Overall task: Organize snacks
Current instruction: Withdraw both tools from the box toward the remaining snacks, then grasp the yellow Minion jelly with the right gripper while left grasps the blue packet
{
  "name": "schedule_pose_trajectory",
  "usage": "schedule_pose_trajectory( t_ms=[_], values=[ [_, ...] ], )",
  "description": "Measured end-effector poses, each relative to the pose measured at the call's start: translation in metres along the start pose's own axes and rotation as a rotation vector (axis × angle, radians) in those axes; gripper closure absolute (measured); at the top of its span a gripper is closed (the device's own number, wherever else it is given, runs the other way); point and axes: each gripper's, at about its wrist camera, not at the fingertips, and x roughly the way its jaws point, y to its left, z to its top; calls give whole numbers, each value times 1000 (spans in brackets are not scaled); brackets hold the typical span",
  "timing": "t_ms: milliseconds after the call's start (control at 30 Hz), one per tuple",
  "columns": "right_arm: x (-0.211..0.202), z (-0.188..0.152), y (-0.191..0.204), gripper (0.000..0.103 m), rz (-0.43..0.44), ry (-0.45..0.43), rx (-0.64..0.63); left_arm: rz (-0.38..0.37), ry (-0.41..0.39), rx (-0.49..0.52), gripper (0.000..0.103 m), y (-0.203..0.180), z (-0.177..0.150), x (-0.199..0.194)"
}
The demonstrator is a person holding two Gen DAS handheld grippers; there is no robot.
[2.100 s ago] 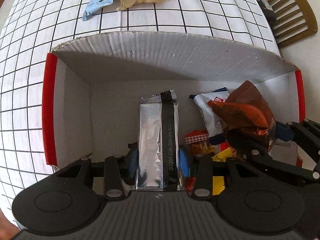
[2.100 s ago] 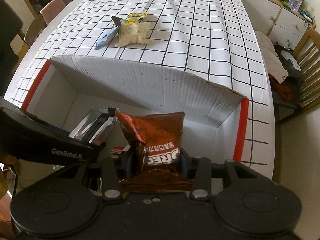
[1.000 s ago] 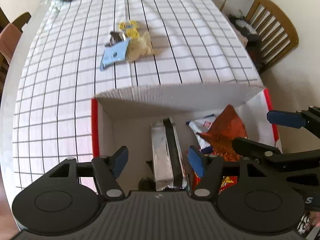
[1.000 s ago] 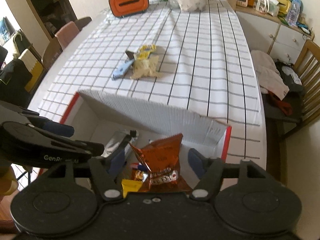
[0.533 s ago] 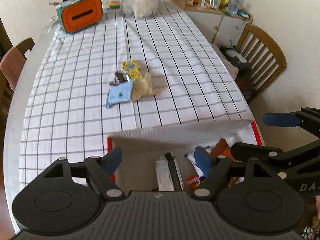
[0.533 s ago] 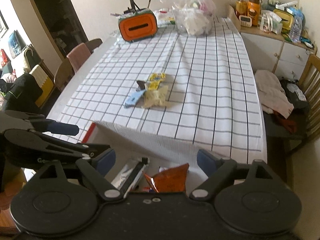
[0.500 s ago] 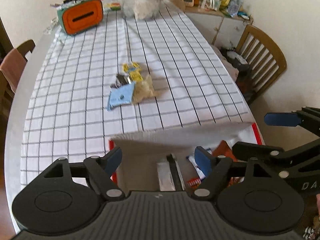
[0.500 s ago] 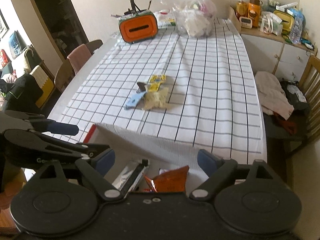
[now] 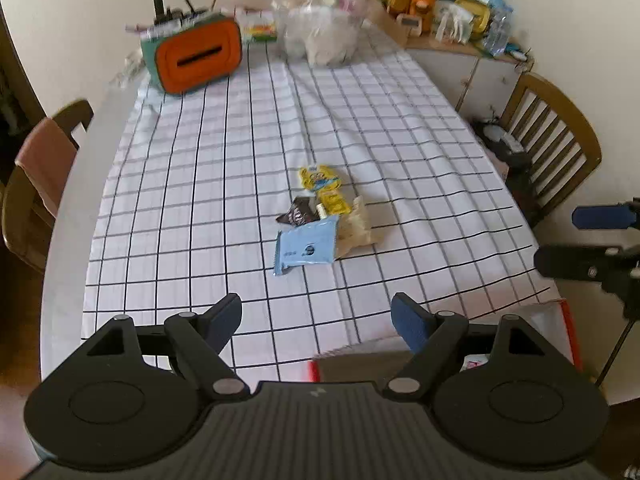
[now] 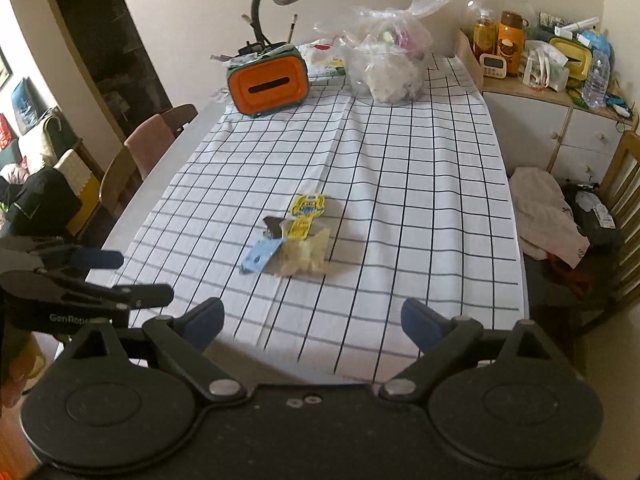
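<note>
Both grippers have pulled up and back out of the box since a second ago, so now you mostly see the counter (image 9: 200, 184) and its checked cloth. Left hand-held gripper (image 9: 316, 318) is spread wide, holding nothing; same for the right hand-held gripper (image 10: 312, 320). Only a corner of the cardboard box (image 9: 560, 320) with its red edge shows. The leftover snack pile (image 9: 320, 220) sits mid-counter: one flat light-blue packet (image 9: 306, 250), one dark crinkly wrapper (image 9: 298, 212), two yellow packets (image 9: 320, 178) and one pale lumpy bag (image 10: 304, 254).
</note>
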Motion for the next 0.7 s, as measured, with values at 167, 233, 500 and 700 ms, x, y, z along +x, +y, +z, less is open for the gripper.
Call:
schedule_pose_trajectory(
  t_ms=[167, 233, 500, 700],
  values=[
    [28, 26, -1, 8, 10, 33, 30, -13, 7, 37, 21, 17, 13, 21],
    [40, 36, 0, 8, 8, 43, 34, -9, -6, 81, 21, 21, 17, 29],
    [97, 72, -3, 9, -25, 91, 110, -37, -46, 227, 21, 39, 33, 57],
    [153, 96, 0, 11, -44, 146, 143, -138, -18, 381, 21, 49, 35, 86]
  ],
)
